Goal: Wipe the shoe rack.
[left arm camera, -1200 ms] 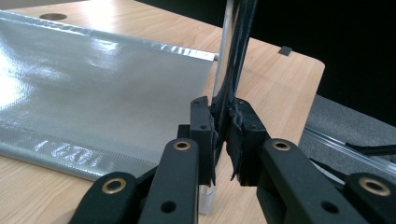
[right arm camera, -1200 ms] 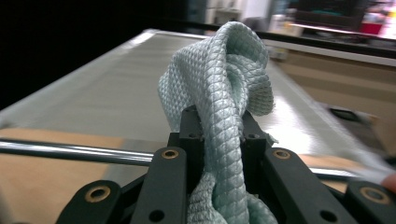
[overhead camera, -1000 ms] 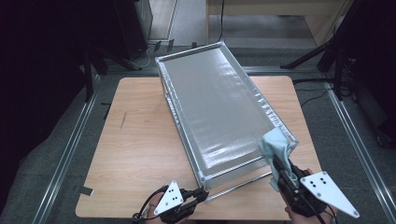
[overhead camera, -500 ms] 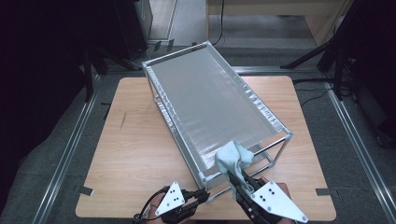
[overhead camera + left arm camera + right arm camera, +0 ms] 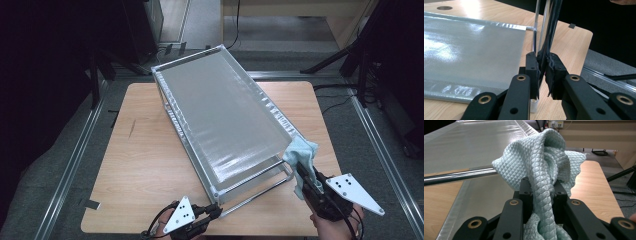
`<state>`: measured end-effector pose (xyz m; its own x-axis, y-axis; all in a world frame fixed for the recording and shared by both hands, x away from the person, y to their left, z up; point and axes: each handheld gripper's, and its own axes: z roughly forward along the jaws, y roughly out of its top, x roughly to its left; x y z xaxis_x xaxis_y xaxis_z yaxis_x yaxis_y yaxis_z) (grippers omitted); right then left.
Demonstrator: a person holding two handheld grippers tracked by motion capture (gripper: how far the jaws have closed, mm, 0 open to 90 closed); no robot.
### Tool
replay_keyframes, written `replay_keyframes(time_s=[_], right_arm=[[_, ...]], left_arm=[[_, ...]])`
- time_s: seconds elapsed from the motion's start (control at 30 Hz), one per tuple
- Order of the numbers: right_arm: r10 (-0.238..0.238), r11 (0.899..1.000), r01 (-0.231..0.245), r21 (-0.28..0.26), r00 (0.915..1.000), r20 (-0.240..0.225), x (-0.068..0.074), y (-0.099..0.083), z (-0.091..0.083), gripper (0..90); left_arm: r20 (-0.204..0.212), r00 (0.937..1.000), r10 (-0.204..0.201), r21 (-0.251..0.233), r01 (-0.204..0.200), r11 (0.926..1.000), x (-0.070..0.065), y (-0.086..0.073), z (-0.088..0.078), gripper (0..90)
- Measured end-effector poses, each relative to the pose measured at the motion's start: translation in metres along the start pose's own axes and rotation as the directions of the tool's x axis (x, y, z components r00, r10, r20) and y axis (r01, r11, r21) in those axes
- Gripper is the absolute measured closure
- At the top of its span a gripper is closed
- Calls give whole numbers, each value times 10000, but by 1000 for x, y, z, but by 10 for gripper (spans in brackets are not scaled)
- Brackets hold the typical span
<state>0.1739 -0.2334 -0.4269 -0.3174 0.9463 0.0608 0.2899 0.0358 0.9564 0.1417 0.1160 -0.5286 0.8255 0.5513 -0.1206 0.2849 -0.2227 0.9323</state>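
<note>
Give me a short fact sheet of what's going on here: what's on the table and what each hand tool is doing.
Surface: wooden table
Main object: silver-grey fabric-covered rack with a metal frame, lying at a slant across the table
Left tool: shut on a thin metal rod of the rack at its near corner
Right tool: shut on a pale green cloth
Cloth position: bunched at the rack's near right corner, against the metal bar
Likely work: wiping the rack while the left tool steadies it
</note>
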Motion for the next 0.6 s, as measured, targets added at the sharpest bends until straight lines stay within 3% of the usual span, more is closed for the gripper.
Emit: replay_keyframes(time_s=[0.07,0.17,0.23,0.33,0.4,0.43,0.47,0.53,0.6], right_arm=[[-208,9998,208,-19,9996,-186,7,2,-1,768],[-242,9997,238,-49,9937,-1099,28,5,-4,769],[-252,9997,239,-89,9781,-2066,49,8,-6,769],[-966,9952,962,-166,9451,-3122,87,10,-9,768],[-1573,9871,1580,-269,9231,-3510,108,7,-10,766],[-1807,9829,1817,-308,9171,-3554,114,6,-10,765],[-1994,9792,1995,-358,9169,-3458,115,6,-10,764],[-1854,9820,1860,-315,9204,-3442,109,6,-8,764],[-1634,9864,1619,-296,9422,-2925,94,7,-6,763]], left_arm=[[4,10000,26,17,-26,10000,1,0,-1,812],[-23,10000,22,10,-22,10000,0,0,-1,812],[-17,10000,4,-7,-4,10000,0,0,-1,812],[-11,10000,-12,-32,12,10000,0,-1,-1,812],[-14,10000,-33,-46,33,10000,0,-1,-1,813],[-28,10000,-39,-43,39,10000,1,-1,-2,812],[-44,10000,-27,-26,27,10000,1,-1,-2,813],[-61,10000,-13,-5,13,10000,1,-1,-3,813],[-64,10000,19,14,-19,10000,1,-1,-3,813]])
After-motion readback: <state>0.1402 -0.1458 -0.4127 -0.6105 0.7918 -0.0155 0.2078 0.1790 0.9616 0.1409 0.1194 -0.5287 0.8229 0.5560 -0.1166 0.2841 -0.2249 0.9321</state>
